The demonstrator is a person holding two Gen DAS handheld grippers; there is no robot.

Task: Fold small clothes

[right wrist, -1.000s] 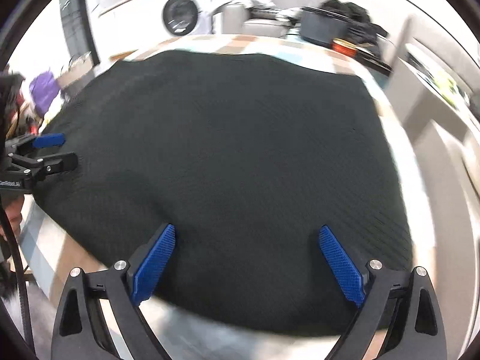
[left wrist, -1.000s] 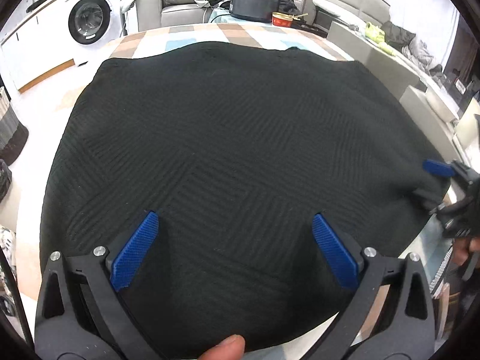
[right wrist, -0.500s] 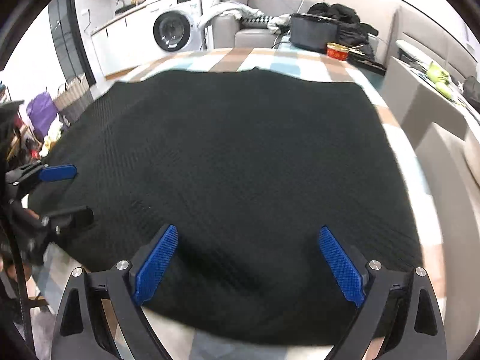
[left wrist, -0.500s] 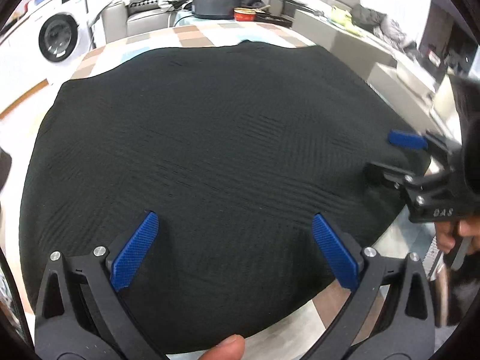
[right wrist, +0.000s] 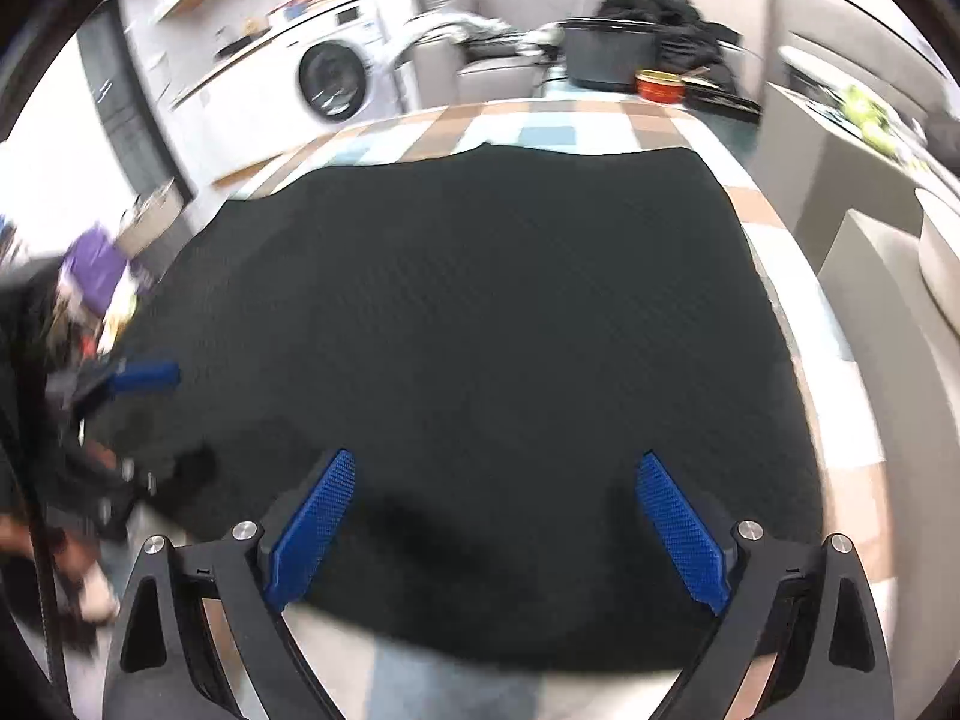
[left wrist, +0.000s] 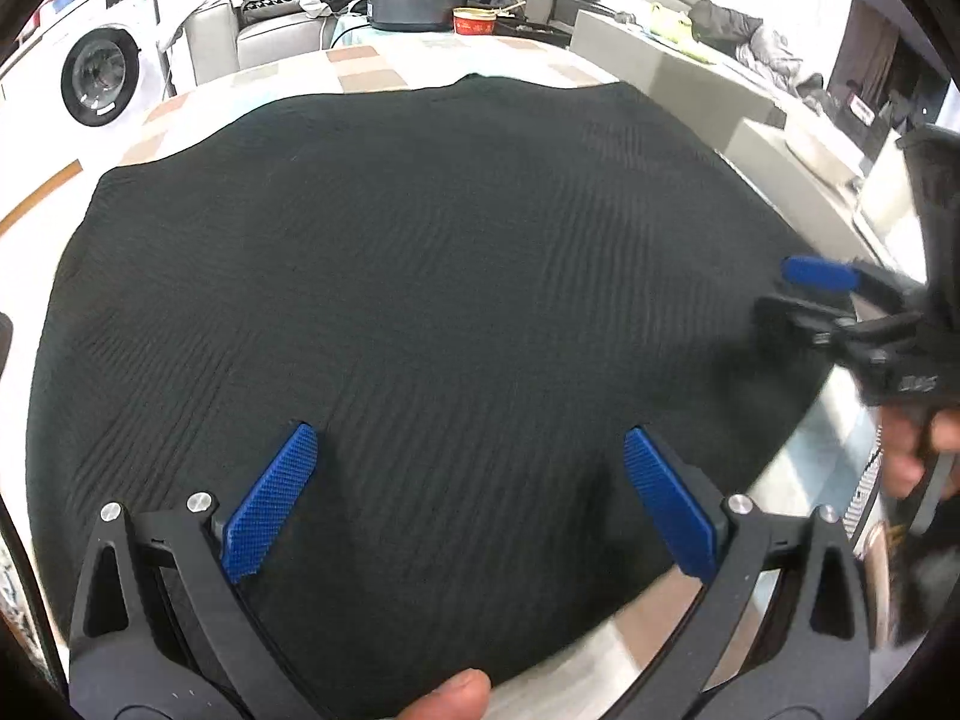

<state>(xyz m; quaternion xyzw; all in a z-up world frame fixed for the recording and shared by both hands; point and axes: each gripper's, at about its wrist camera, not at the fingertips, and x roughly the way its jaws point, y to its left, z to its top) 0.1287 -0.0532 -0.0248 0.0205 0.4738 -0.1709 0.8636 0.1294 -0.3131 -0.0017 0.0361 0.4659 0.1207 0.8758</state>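
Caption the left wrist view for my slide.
Open left gripper over flat black garment; right gripper at its edge.

Bright, even indoor light washes out the white surfaces around the washing machine (left wrist: 99,75), nearly blown out. Both views bulge with fisheye distortion inside a dark round vignette. The right wrist view is motion-blurred throughout, worst left of the black cloth (right wrist: 480,360); the left wrist view is sharper.

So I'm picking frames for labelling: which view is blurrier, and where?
Right wrist view: motion blur throughout, worst on the left gripper and the washing machine. Left wrist view: the black garment is sharp; only the right gripper at the edge smears. Both show fisheye bending.
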